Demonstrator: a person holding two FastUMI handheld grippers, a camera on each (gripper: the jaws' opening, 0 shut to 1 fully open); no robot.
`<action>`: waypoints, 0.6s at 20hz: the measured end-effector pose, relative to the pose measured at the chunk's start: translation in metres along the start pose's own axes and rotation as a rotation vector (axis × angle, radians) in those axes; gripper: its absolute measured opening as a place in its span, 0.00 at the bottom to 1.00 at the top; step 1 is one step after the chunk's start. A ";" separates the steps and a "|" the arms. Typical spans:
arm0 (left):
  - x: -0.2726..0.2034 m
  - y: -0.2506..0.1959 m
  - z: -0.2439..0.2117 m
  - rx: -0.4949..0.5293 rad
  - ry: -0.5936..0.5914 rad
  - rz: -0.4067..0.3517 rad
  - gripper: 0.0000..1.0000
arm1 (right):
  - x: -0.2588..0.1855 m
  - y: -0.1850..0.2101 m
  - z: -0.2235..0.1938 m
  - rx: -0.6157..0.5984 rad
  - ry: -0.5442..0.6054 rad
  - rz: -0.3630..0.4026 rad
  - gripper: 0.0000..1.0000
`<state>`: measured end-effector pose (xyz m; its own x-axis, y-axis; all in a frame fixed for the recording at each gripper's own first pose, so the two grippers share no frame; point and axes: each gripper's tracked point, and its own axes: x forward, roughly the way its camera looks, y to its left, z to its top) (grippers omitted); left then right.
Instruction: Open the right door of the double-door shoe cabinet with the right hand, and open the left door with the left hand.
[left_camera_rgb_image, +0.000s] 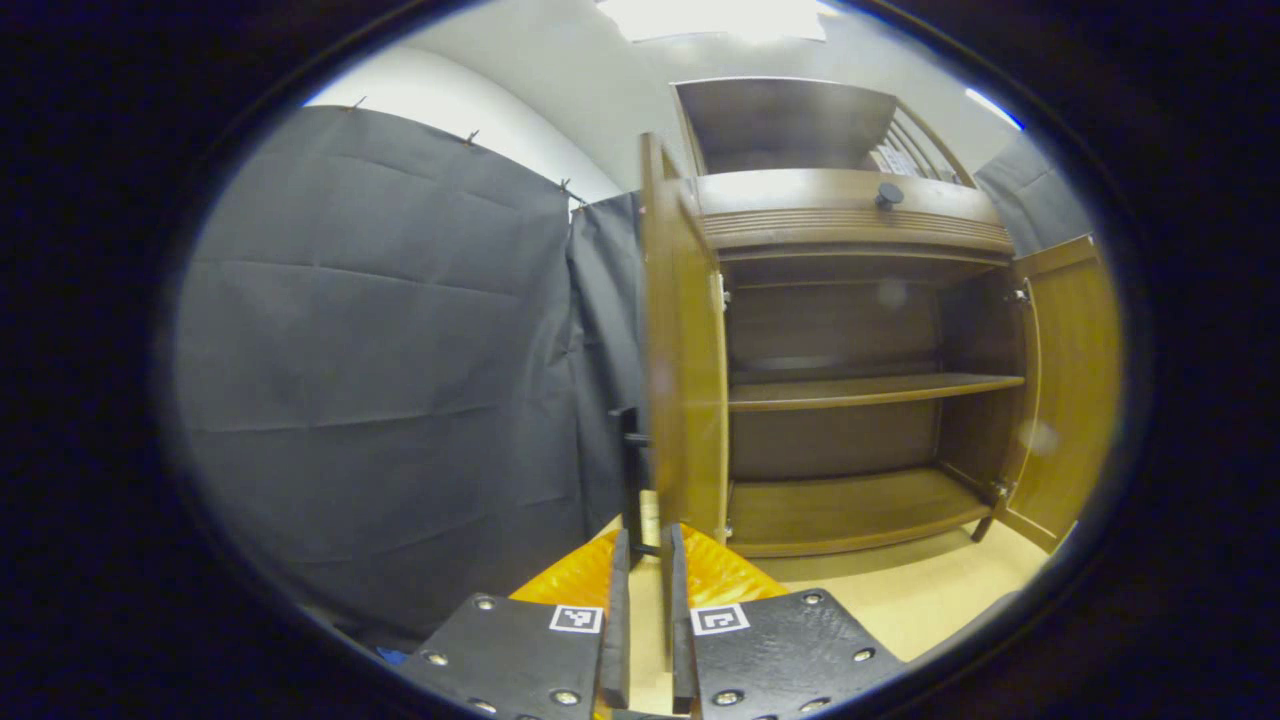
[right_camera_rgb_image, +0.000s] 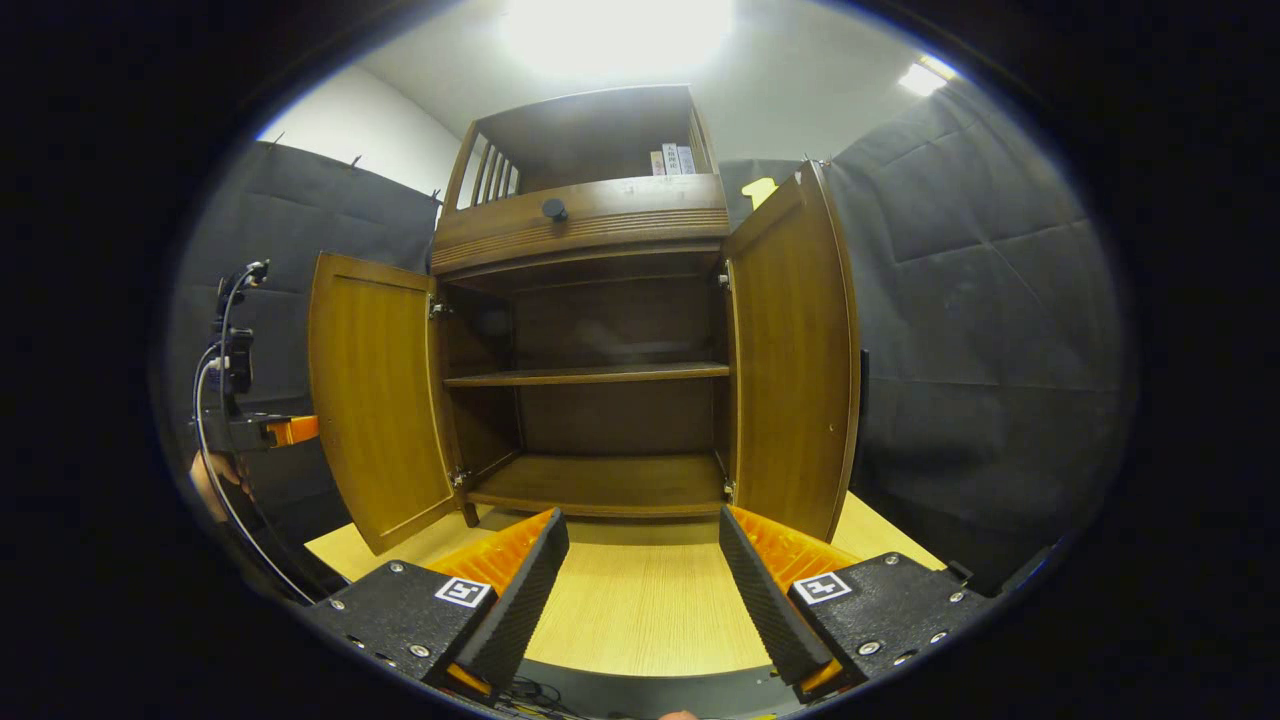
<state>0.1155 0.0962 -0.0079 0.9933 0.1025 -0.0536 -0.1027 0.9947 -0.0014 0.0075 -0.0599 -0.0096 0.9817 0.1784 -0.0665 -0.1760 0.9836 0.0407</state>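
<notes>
Right gripper view shows the right gripper (right_camera_rgb_image: 640, 585) spread wide and empty over the pale wood-grain tabletop (right_camera_rgb_image: 640, 610), the right door (right_camera_rgb_image: 795, 360) swung open beyond it. In the left gripper view the left gripper (left_camera_rgb_image: 645, 600) is nearly closed around the open left door (left_camera_rgb_image: 685, 350), at its lower edge; contact unclear. Both look like stiff, smooth veneered panels, light on hinges, best taken by their free edges. Farthest back, the shoe cabinet (right_camera_rgb_image: 600, 215) has bare shelves.

Shoe cabinet (right_camera_rgb_image: 600, 220) brown wood; table (right_camera_rgb_image: 640, 610) pale woodgrain; curtain (left_camera_rgb_image: 380, 350) dark grey.
</notes>
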 end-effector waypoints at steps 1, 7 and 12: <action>-0.002 0.002 0.001 0.003 -0.006 -0.003 0.22 | 0.000 0.000 0.000 -0.002 0.001 0.001 0.94; -0.021 -0.009 0.013 -0.002 -0.048 -0.068 0.22 | 0.000 0.000 0.004 0.001 -0.021 -0.012 0.92; -0.054 -0.024 0.023 -0.011 -0.070 -0.125 0.22 | -0.001 -0.001 0.009 -0.010 -0.059 -0.031 0.94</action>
<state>0.0659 0.0674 0.0182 0.9996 -0.0212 0.0173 0.0215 0.9997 -0.0142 0.0069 -0.0610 -0.0009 0.9893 0.1459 -0.0086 -0.1456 0.9889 0.0296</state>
